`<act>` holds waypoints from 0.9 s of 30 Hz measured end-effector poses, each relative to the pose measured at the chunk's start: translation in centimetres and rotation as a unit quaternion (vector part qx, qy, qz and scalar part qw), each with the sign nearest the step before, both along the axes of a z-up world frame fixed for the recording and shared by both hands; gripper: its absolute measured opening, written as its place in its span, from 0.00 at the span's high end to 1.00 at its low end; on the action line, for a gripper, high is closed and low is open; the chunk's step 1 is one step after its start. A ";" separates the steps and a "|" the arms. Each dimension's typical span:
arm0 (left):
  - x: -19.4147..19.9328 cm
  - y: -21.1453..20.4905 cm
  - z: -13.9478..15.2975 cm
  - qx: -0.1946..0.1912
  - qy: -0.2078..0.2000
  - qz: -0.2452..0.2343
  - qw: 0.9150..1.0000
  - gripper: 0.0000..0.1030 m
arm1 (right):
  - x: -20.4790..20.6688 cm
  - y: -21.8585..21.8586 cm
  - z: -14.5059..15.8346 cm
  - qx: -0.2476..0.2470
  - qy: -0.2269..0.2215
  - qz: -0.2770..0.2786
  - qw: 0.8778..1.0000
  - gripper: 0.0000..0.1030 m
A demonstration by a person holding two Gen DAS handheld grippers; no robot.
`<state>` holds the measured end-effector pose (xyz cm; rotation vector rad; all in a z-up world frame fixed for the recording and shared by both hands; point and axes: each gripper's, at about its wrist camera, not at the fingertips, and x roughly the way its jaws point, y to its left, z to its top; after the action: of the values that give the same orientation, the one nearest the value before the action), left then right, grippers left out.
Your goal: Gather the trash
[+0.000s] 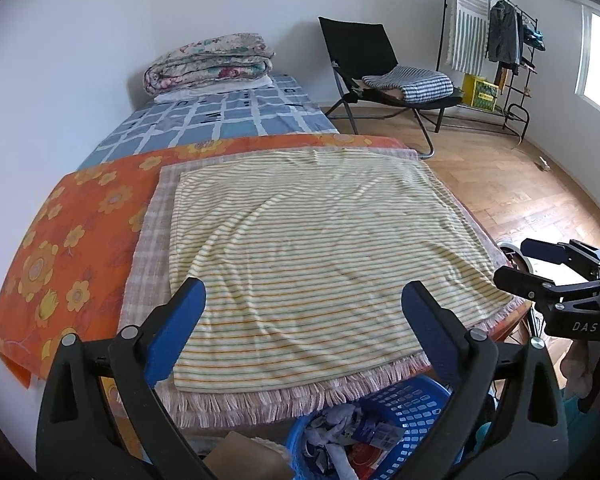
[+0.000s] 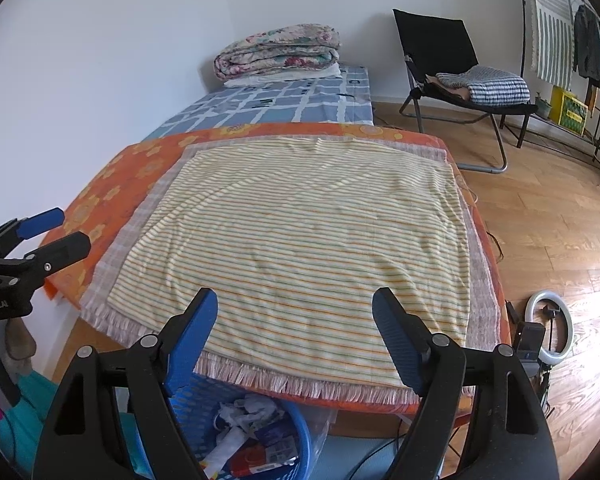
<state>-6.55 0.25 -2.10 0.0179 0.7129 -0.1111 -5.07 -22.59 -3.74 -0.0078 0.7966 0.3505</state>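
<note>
Nearest the cameras, a blue perforated laundry-style basket (image 2: 300,436) stands on the floor, tucked under the front edge of the worktop, where trash can be dropped straight down. It holds the collected trash (image 2: 256,432): crumpled white paper or plastic, a blue-printed wrapper and something red and white. In the left wrist view the same basket (image 1: 412,400) appears with its contents (image 1: 340,432); a brown cardboard-like piece (image 1: 244,456) lies just beside it.

Above the basket, the left gripper (image 1: 304,328) and right gripper (image 2: 296,332) hover side by side, fingers spread wide and holding nothing. Each is visible from the other's camera: right gripper (image 1: 540,264), left gripper (image 2: 52,228).

Beyond the fingers lies a yellow striped cloth (image 2: 300,240), laid flat over a fringed checked cloth (image 2: 156,184) and an orange floral sheet (image 2: 112,176) on the worktop. No trash is visible on it, suggesting collection is at or near its end.

Farther off: a bed (image 2: 300,96) carrying a folded quilt (image 2: 280,50), a black folding chair (image 2: 444,52) and a clothes rack (image 1: 500,32).
</note>
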 end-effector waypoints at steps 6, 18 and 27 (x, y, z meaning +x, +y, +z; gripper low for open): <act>0.1 0.0 -0.1 0.003 0.001 0.002 1.000 0.02 | 0.0 0.0 -0.1 -0.001 0.000 -0.002 1.000 0.22; 0.2 0.2 -0.2 0.001 0.001 0.003 1.000 0.02 | -0.1 -0.1 -0.2 -0.001 0.000 -0.003 1.000 0.22; 0.2 0.3 -0.3 0.003 0.002 0.003 1.000 0.02 | -0.2 -0.3 -0.4 -0.002 0.002 -0.004 1.000 0.22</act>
<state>-6.33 0.56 -2.36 0.0203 0.7174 -0.1035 -5.24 -22.86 -4.15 -0.0085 0.8008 0.3409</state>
